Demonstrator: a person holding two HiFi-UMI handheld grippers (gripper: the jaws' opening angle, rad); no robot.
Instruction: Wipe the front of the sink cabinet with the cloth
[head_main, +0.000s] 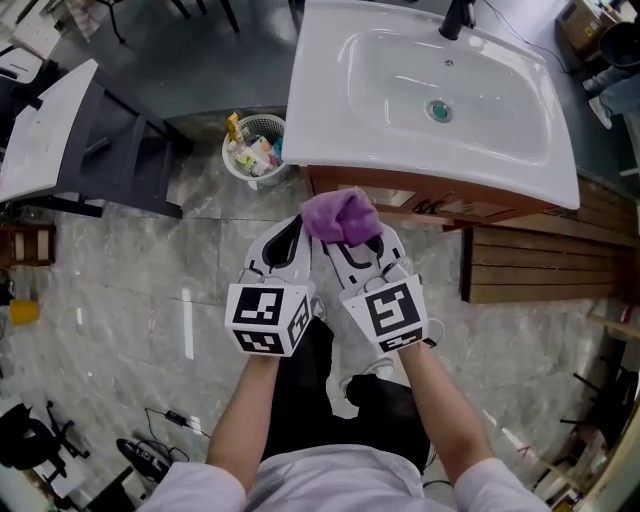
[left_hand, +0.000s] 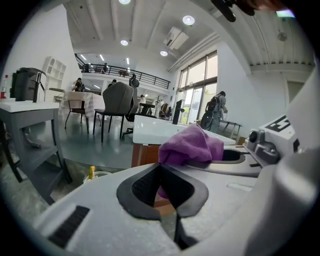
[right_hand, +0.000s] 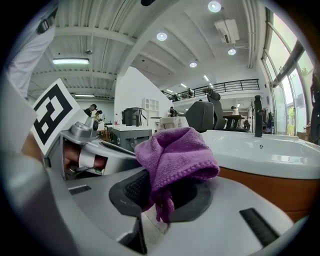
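Fuzzy purple cloth (head_main: 342, 215), bunched into a soft wad, is pinched in the right hand-held gripper (right_hand: 162, 200), just in front of the brown sink cabinet (head_main: 480, 208); the left hand-held gripper (left_hand: 167, 192) sits right beside it, jaws closed together.

purple cloth (head_main: 340, 215) is all bunched up in a wad, just in front of the brown wooden sink cabinet (head_main: 470, 208), toward its left end
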